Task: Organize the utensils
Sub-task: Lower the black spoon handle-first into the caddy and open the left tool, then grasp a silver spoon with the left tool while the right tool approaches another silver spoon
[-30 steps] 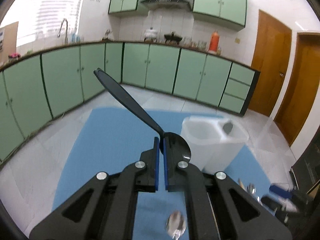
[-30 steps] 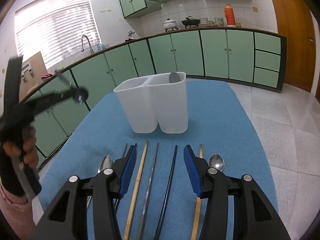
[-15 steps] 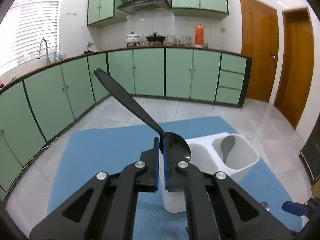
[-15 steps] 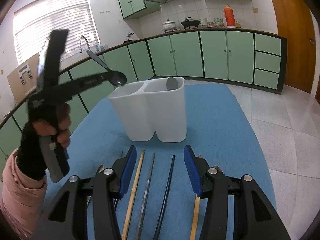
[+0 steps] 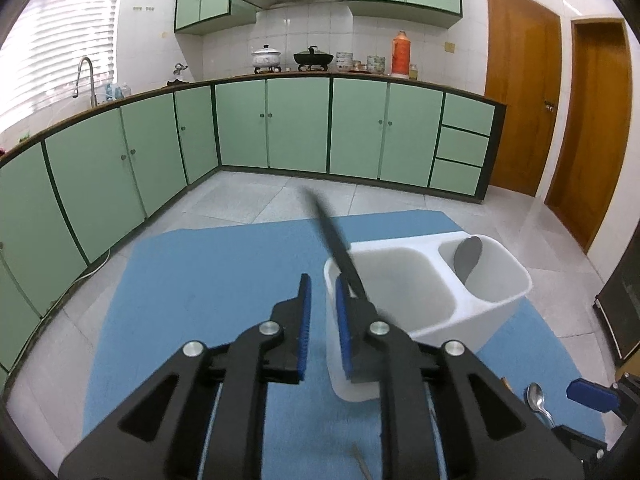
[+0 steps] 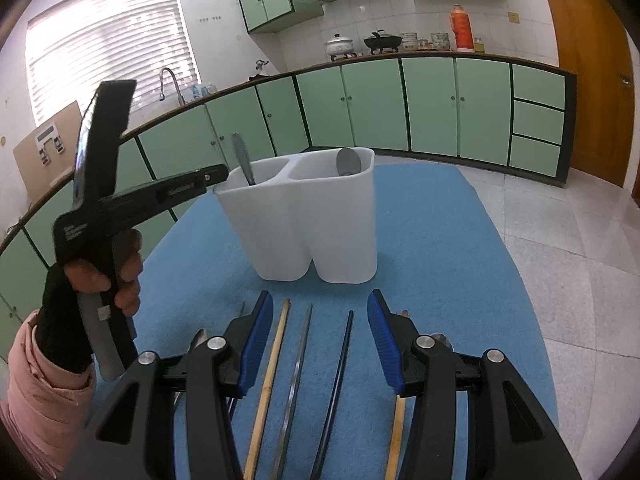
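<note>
Blue mat [image 5: 224, 280]; black spoon [image 5: 340, 252] handle-up.

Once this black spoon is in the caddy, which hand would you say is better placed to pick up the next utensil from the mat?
Right, probably: the right gripper hangs open directly over the chopsticks, while the left gripper is opening by the caddy.

Blue mat [image 6: 460, 248], white caddy [image 6: 320, 232], chopsticks [image 6: 272, 364], spoon [image 5: 538, 398]

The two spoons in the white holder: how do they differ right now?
The black spoon is in the left compartment of the holder, handle up and blurred; the grey spoon is in the right compartment, bowl up and at rest. The left gripper, jaws opening, is by the black spoon only. Both lean on the rim.
</note>
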`<control>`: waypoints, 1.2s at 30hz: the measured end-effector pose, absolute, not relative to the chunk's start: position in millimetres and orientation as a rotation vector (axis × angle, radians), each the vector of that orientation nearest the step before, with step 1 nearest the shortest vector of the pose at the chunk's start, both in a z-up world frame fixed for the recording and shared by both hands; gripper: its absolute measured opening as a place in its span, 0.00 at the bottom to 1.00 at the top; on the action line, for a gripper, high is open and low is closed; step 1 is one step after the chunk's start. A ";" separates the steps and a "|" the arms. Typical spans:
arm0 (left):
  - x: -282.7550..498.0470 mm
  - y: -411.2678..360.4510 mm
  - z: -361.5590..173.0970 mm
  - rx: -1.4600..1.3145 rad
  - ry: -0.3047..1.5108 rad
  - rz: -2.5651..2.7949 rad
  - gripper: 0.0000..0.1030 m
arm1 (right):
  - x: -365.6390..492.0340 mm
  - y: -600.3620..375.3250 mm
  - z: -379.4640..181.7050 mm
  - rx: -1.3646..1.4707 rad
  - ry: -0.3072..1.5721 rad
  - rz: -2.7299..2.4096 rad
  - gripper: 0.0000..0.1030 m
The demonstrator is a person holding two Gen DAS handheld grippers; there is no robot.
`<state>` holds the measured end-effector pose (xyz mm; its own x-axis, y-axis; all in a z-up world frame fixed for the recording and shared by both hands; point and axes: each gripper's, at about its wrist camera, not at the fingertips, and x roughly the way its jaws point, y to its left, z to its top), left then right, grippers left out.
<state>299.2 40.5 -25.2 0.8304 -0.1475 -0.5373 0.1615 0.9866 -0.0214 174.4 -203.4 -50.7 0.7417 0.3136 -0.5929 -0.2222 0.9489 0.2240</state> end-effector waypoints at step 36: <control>190.0 63.5 -65.6 -0.030 0.652 -0.146 0.65 | 150.3 -202.2 -37.9 0.151 0.635 0.291 0.47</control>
